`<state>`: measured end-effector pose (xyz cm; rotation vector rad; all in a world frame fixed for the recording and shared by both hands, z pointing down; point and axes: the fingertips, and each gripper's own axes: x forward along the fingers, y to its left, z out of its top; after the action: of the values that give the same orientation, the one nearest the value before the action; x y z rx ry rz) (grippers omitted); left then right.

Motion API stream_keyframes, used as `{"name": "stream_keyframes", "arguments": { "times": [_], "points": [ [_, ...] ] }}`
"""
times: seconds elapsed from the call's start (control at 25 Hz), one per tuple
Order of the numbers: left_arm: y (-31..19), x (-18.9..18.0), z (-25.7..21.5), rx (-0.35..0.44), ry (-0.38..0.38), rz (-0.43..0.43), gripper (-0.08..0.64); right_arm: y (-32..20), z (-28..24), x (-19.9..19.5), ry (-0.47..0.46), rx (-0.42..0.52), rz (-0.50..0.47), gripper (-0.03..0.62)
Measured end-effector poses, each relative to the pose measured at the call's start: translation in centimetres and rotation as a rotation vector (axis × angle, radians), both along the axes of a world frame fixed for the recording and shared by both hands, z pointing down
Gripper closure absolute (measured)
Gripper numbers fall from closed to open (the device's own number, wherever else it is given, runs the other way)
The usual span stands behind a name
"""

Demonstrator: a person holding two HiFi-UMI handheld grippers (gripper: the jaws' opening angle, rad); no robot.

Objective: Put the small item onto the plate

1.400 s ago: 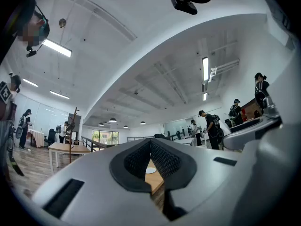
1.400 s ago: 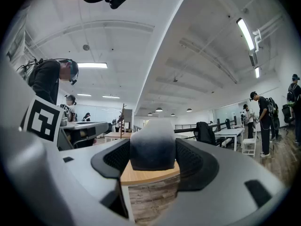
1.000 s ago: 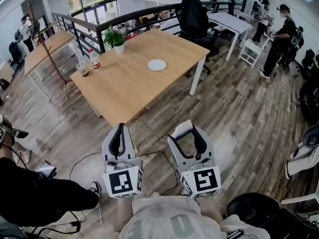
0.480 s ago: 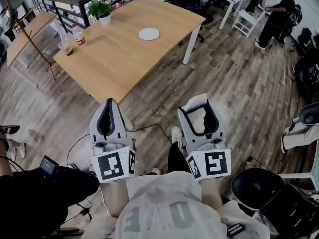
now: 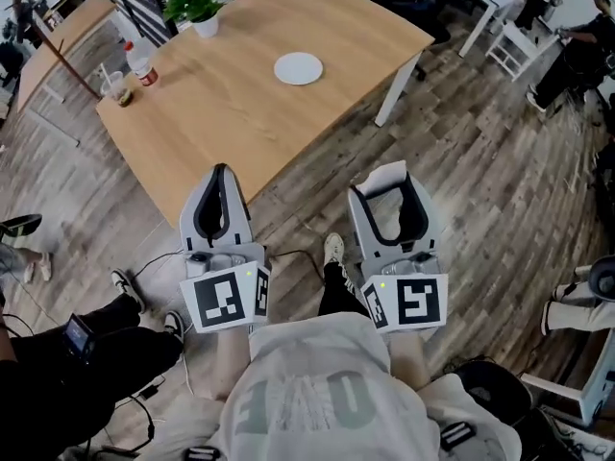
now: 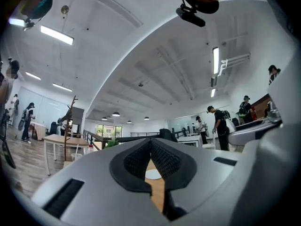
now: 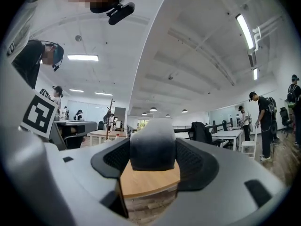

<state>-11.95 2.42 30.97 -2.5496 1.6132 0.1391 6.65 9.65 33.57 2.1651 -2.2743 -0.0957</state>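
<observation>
your right gripper (image 5: 389,185) clamps the small item (image 7: 153,144) in its jaws, with the plate (image 5: 298,67) well ahead and slightly left of them on the tabletop (image 5: 221,128), while your left gripper (image 5: 221,173) has its jaws pressed together on nothing.

Left gripper (image 5: 221,188) closed, right gripper (image 5: 389,200) clamped
</observation>
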Motion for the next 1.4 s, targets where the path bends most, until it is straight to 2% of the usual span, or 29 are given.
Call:
{"name": "stream_keyframes", "arguments": {
  "times": [0.12, 0.36, 0.64, 0.76, 0.88, 1.08, 1.2, 1.4],
  "points": [
    [-5.6, 4.3, -1.7, 0.022, -0.015, -0.028, 0.551, -5.9, -0.7, 4.0, -0.014, -0.033, -0.04, 0.284],
    [-15.0, 9.9, -4.4, 0.055, -0.037, -0.092, 0.551, -16.0, -2.3, 9.6, 0.002, -0.041, -0.111, 0.284],
    [-19.4, 13.1, -3.0, 0.012, -0.073, -0.13, 0.551, -20.3, -0.1, 13.8, -0.047, -0.096, -0.13, 0.284],
    [-20.6, 12.8, -2.9, -0.02, -0.069, -0.134, 0.551, -21.6, -0.1, 13.7, -0.061, -0.097, -0.141, 0.284],
    [-22.4, 12.9, -2.4, -0.048, -0.049, -0.104, 0.551, -23.2, -0.4, 13.0, -0.038, -0.089, -0.16, 0.284],
    [-25.7, 14.1, -4.3, 0.027, -0.03, -0.049, 0.551, -25.9, -1.8, 12.4, -0.007, -0.064, -0.154, 0.284],
    [-27.6, 14.0, -6.2, 0.082, -0.02, -0.047, 0.551, -28.0, -3.3, 11.6, 0.002, -0.034, -0.162, 0.284],
    [-29.2, 13.1, -5.4, 0.07, -0.005, -0.061, 0.551, -30.4, -4.1, 10.5, 0.028, -0.006, -0.189, 0.284]
  ]
}}
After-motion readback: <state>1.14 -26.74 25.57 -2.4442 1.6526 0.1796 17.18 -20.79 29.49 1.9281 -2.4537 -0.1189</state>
